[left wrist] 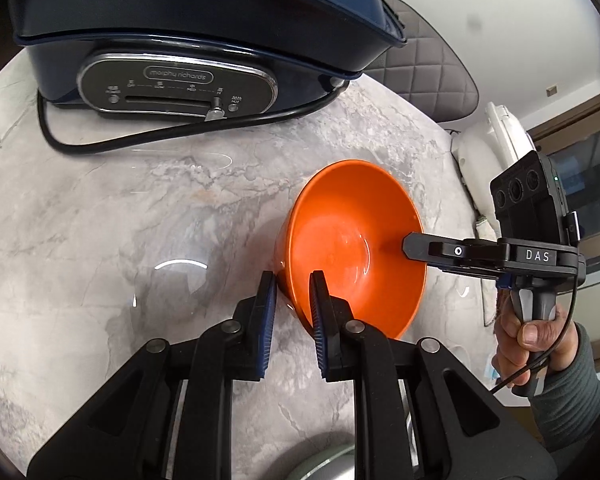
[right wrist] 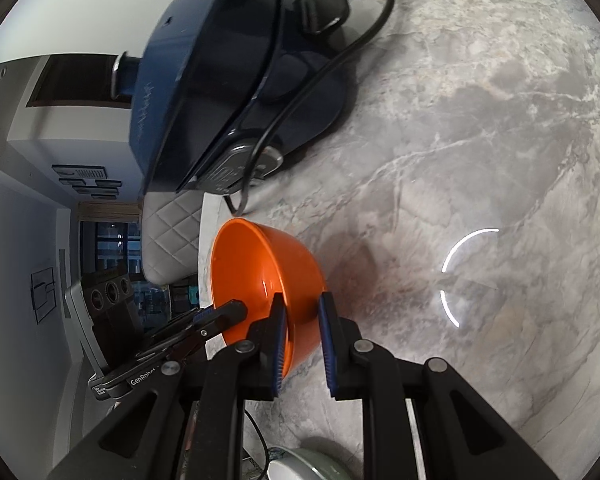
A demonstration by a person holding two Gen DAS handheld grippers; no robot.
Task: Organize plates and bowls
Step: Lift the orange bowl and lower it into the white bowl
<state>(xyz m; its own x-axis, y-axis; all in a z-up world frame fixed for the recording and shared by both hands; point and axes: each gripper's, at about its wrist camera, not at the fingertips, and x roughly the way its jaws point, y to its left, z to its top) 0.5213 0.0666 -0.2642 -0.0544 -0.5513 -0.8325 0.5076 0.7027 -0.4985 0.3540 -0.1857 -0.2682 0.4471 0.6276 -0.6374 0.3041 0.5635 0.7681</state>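
two claws pinch one orange bowl: your left claw grips its near rim, your right claw the opposite rim, bowl tilted above the desk.

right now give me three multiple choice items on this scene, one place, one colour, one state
1. Where is the cooker relative to the bowl?
A. beyond it on the table
B. inside it
C. under it

2. What colour is the bowl?
A. white
B. orange
C. green

3. How is the bowl held?
A. lying flat, untouched
B. by one gripper only
C. tilted, with both grippers on its rim

Answers: 1 A, the blue cooker stands behind the bowl on the marble table. 2 B, it is plainly orange. 3 C, the left gripper and right gripper each clamp the wall, jaws either side.
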